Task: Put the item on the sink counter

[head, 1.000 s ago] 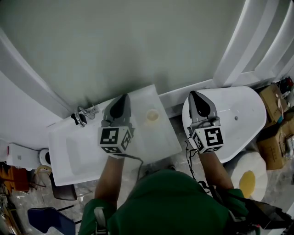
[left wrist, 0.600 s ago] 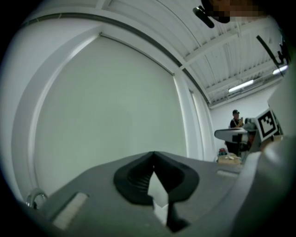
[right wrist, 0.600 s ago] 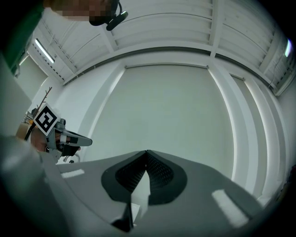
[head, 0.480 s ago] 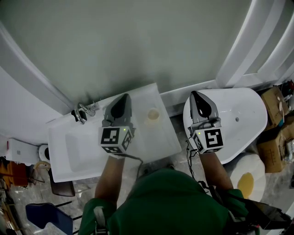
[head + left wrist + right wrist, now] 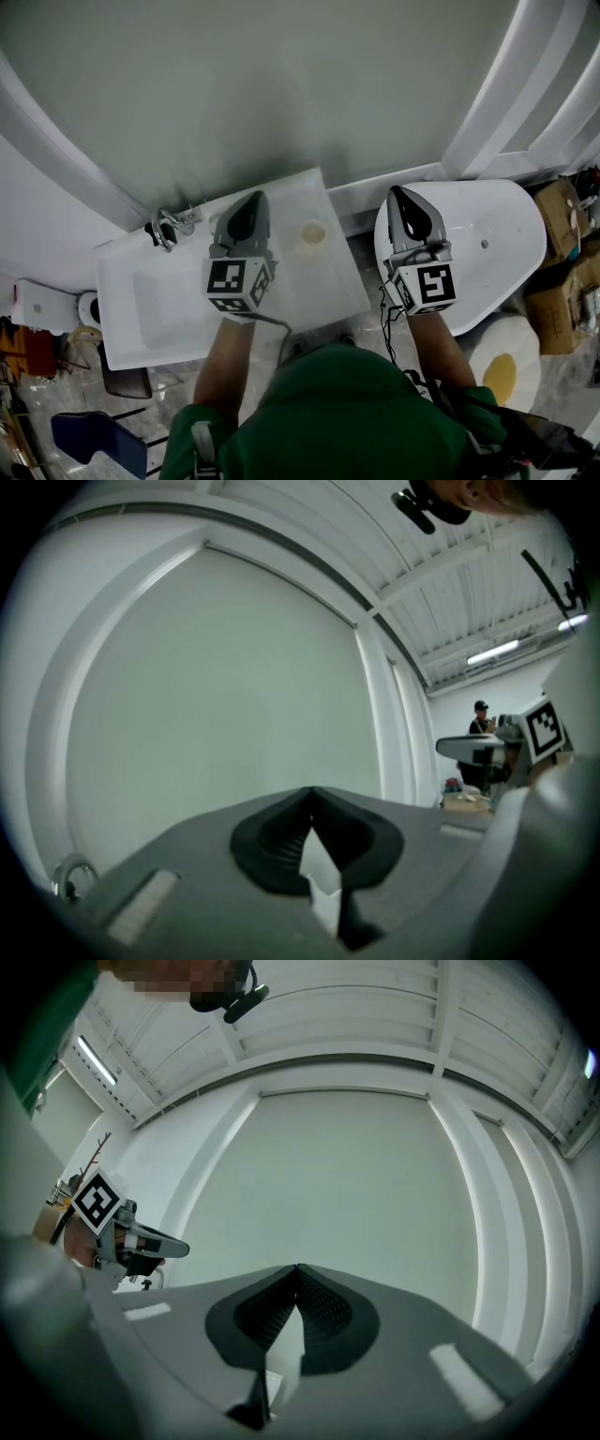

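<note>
Standing over a white table (image 5: 328, 281) with a sunken sink (image 5: 155, 305) and a chrome tap (image 5: 167, 230) at its back left corner, a person in a green top holds a pair of tongs in each hand against a plain grey-green wall (image 5: 281, 84) framed by white beams. A small, round, pale yellow item (image 5: 312, 232) lies flat on the bare part of the table, to the right of the sink and just beside the left tongs (image 5: 255, 199), which hang above the table with their tips pressed together and nothing between them. The right tongs (image 5: 397, 195) are likewise closed and empty, poised over the near edge of a white oval tub (image 5: 497, 234) that stands to the right of the table. Brown cardboard boxes (image 5: 558, 211) crowd the floor at far right, a white-and-yellow egg-shaped cushion (image 5: 506, 370) lies below the tub, and a blue chair (image 5: 89, 445) sits at lower left. Black-and-white square markers show on the cube (image 5: 236, 284) of the left tongs and the cube (image 5: 431, 284) of the right.
</note>
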The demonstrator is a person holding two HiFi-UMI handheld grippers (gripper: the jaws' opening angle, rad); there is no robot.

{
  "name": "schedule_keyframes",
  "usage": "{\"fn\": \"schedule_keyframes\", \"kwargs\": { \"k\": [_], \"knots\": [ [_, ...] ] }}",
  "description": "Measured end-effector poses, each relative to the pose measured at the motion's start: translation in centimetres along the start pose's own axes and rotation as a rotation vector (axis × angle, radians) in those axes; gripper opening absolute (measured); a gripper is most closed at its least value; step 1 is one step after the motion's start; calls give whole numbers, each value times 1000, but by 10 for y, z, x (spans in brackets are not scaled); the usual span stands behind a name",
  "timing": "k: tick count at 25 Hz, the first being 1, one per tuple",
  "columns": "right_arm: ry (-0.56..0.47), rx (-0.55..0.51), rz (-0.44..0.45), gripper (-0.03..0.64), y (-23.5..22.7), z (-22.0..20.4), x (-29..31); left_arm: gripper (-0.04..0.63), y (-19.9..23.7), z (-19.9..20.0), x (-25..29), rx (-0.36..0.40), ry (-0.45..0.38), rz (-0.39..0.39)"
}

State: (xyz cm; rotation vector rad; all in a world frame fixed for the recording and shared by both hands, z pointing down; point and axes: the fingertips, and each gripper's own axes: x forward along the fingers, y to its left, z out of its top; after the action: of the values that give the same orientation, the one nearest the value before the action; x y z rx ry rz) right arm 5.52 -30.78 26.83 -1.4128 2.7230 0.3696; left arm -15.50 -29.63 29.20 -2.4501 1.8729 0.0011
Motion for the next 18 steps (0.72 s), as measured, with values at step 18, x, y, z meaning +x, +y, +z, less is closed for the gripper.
{"fn": "schedule_keyframes", "kwargs": {
  "k": [18],
  "knots": [
    [-18, 5, 22, -3, 4, 0, 0, -2, -1, -6, 1, 4, 20, -9]
  ]
}}
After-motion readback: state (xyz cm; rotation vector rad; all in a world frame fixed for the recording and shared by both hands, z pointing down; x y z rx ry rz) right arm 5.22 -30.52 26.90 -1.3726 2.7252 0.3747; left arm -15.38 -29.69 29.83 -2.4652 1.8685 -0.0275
